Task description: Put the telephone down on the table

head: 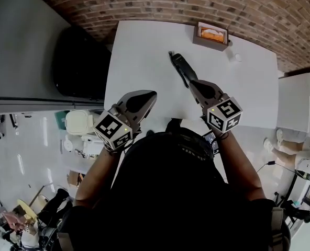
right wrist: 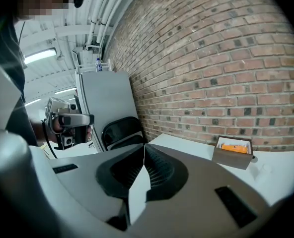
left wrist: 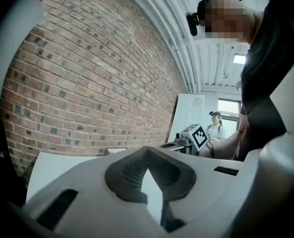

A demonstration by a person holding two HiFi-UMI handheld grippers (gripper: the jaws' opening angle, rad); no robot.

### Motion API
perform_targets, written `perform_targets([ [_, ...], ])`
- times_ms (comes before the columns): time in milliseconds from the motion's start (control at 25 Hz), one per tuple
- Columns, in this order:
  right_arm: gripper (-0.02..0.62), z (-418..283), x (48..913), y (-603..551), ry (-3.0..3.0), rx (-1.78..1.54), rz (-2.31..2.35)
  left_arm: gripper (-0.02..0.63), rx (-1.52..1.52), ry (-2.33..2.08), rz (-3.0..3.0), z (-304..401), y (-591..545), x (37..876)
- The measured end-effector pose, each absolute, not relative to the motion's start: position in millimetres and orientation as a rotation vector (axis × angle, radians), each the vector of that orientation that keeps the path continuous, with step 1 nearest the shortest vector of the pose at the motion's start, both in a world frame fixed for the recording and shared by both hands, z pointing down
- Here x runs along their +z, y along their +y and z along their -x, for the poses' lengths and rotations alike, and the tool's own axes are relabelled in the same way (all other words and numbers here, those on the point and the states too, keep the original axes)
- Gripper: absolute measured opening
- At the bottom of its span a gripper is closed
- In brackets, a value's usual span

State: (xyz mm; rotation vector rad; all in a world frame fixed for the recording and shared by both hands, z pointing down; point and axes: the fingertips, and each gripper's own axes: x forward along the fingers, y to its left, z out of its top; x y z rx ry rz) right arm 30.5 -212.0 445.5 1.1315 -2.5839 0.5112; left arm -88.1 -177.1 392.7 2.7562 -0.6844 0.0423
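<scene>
White table (head: 139,61) | telephone (head: 179,66) end hidden behind right tool (head: 192,82), closed empty | left tool (head: 153,93) closed empty

Lab-like workspace: brick wall (head: 207,4), white table (head: 139,72), exposed ceiling pipes (right wrist: 98,9), strip light (right wrist: 40,56), black chair (head: 79,61).

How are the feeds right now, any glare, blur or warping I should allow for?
Head view: fisheye curves the brick wall and table edges; the black telephone reads crisply against it. Left gripper view: window washed out, wall bowed. Right gripper view: ceiling lamp glares upper left; box sharp.
</scene>
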Motion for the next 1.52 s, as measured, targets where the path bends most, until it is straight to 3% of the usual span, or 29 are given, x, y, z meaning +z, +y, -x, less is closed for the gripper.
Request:
perform_targets([
  [320, 0.018, 20, 453, -142, -2.565, 0.544, -1.174, 0.006, 0.07, -0.688, -2.72, 161, -108, 411],
  [600, 0.018, 30, 453, -88, -2.525, 0.543, -1.209, 0.006, 0.064, -0.642, -2.714, 171, -63, 419],
  [1000, 0.02, -15, 438, -32, -2.523, 0.499, -1.215, 0.006, 0.048, -0.651, -2.757, 113, -7, 397],
  [1520, 0.02, -117, 443, 122, -2.595, 0.485, -1.164, 0.006, 0.082, -0.658, -2.72, -32, 142, 415],
])
